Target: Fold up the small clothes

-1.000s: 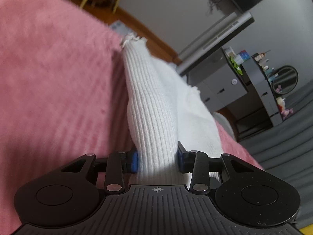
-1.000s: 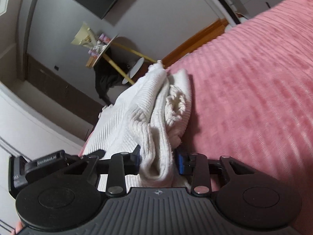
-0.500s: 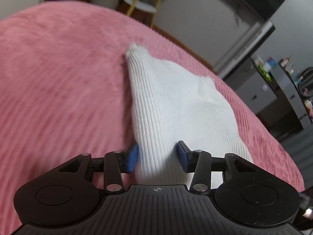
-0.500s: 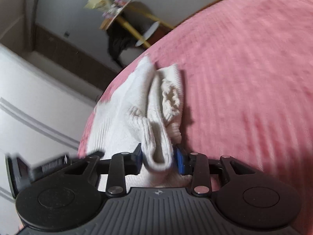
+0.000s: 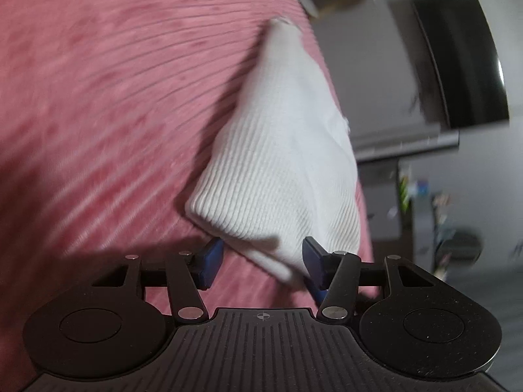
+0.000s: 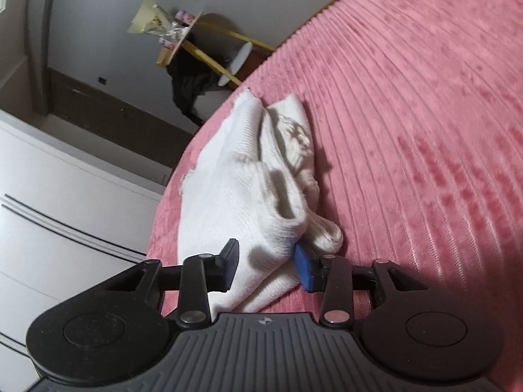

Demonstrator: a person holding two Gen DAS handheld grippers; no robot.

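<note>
**Both grippers open around the white knit garment**

The left gripper [image 5: 260, 261] has its blue pads spread wide; the near corner of the white knit garment [image 5: 278, 170] lies between them, touching only the right pad. The garment rests folded on the pink ribbed bedspread [image 5: 114, 98]. The right gripper [image 6: 266, 266] is also open, with a loose fold of the garment [image 6: 242, 189] between its pads, not clamped.

White ribbed knit garment [image 5: 281, 170], soft and matt, on a pink corded plush bedspread [image 5: 108, 104]; matt black plastic fingers [image 6: 230, 263] carry blue rubbery pads, silver metal pins
</note>
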